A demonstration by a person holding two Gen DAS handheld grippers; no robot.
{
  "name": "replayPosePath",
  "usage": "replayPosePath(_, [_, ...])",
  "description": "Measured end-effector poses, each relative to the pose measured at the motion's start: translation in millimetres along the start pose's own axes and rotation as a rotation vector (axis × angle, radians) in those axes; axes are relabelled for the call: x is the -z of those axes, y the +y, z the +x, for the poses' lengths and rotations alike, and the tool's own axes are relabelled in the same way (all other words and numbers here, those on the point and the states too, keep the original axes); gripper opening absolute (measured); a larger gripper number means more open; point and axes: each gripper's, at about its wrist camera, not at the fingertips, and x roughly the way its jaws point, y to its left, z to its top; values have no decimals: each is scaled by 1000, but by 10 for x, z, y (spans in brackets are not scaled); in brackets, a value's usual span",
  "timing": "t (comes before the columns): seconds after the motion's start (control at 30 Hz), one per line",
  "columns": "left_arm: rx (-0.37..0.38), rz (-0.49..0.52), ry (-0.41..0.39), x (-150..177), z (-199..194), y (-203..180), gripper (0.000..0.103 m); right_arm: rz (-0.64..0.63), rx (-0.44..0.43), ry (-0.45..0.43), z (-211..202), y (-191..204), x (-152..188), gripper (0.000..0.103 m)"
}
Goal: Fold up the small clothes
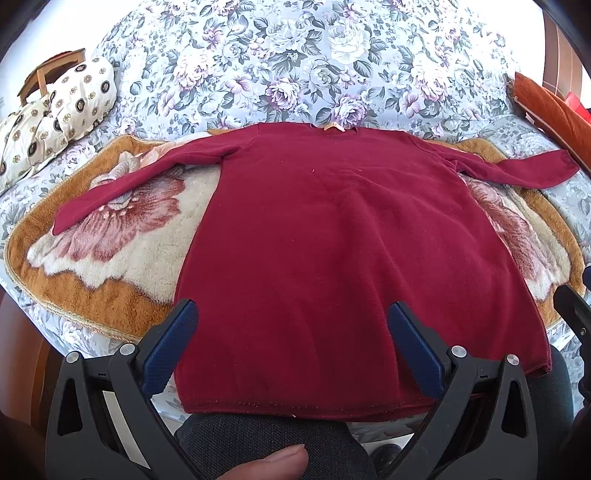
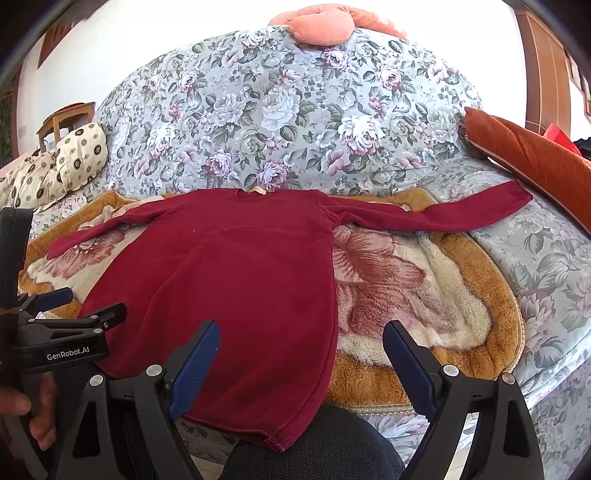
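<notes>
A dark red long-sleeved top (image 1: 332, 236) lies flat on a plush flowered blanket (image 1: 122, 236), neck away from me, both sleeves spread out. Its hem hangs over the sofa's front edge. My left gripper (image 1: 291, 310) is open above the hem's left half, holding nothing. In the right wrist view the top (image 2: 229, 273) lies left of centre. My right gripper (image 2: 299, 332) is open over the hem's right corner, holding nothing. The left gripper (image 2: 70, 306) shows at the left edge of that view.
The blanket lies on a floral sofa (image 1: 280, 66). Patterned cream cushions (image 1: 62, 99) sit at the left, an orange cushion (image 2: 532, 155) at the right, a pink cushion (image 2: 321, 26) on the backrest. My knee in dark trousers (image 1: 266, 435) is below the hem.
</notes>
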Motion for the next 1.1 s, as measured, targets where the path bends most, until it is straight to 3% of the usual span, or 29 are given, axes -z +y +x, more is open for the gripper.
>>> replayPosePath(0.87, [-6,-38,-9,33,-44,79,103,37,-4,-8,-33,-99,-44,89])
replayPosePath(1.1, [37,-94,-6,-16,-102,186,103,71,62,-73,-64,-279,-184,88])
